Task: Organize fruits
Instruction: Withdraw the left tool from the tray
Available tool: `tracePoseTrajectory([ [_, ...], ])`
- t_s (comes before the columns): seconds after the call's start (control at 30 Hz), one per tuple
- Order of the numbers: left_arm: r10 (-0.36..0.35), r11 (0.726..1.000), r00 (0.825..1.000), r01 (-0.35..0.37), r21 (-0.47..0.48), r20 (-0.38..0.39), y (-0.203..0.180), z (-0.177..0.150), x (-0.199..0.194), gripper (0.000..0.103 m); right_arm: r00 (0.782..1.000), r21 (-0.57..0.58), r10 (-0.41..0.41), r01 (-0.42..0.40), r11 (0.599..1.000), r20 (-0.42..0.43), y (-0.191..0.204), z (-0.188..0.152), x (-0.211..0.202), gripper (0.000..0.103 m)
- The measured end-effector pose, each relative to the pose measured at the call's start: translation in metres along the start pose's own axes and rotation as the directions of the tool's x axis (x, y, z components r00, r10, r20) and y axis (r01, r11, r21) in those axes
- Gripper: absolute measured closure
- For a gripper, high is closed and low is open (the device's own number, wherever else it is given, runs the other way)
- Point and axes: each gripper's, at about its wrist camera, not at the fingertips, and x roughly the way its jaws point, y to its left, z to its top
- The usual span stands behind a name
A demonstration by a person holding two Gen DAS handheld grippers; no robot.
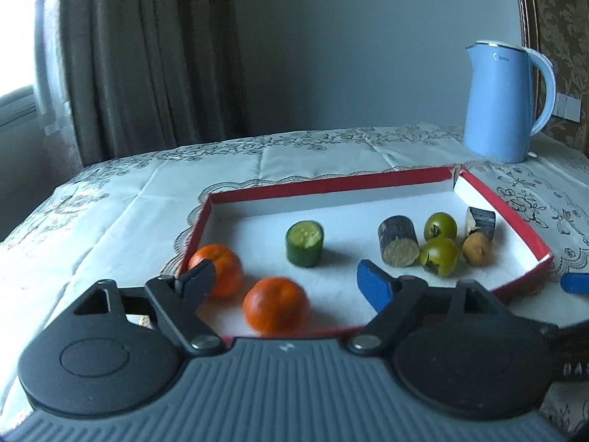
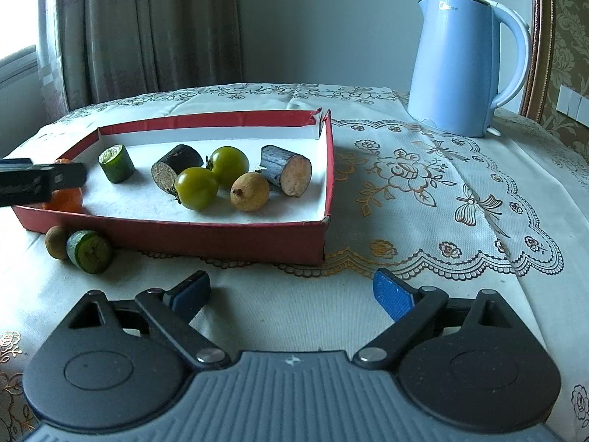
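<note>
A red box (image 1: 331, 184) (image 2: 206, 237) with a white floor holds two oranges (image 1: 276, 304) (image 1: 219, 269), a green cucumber piece (image 1: 304, 243) (image 2: 117, 163), two green tomatoes (image 1: 440, 256) (image 2: 196, 188), two dark sugarcane pieces (image 1: 398, 246) (image 2: 287, 170) and a brown longan (image 1: 477, 248) (image 2: 249, 191). My left gripper (image 1: 285, 281) is open over the box's near-left corner, above the oranges, holding nothing. My right gripper (image 2: 291, 293) is open and empty over the cloth in front of the box. Outside the box lie another cucumber piece (image 2: 89, 251) and a longan (image 2: 57, 242).
A blue electric kettle (image 1: 502, 101) (image 2: 460, 62) stands at the back right of the table. A lace-patterned tablecloth (image 2: 423, 191) covers the table. Curtains (image 1: 147, 55) hang behind at the left, and a wall behind.
</note>
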Motion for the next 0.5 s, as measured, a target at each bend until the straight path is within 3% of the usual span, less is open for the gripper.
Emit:
tracePoseTrajectory([
  [0.2, 0.018, 1.000, 0.999, -0.017, -0.023, 0.028, 0.014, -0.020, -0.023, 0.012, 1.000, 0.000, 0.000, 0.000, 1.000, 0.000, 0.000, 0.000, 0.000, 0.006],
  [0.5, 0.039, 0.998, 0.999, -0.041, -0.050, -0.027, 0.030, -0.038, -0.027, 0.009, 1.000, 0.000, 0.000, 0.000, 1.000, 0.000, 0.000, 0.000, 0.000, 0.006],
])
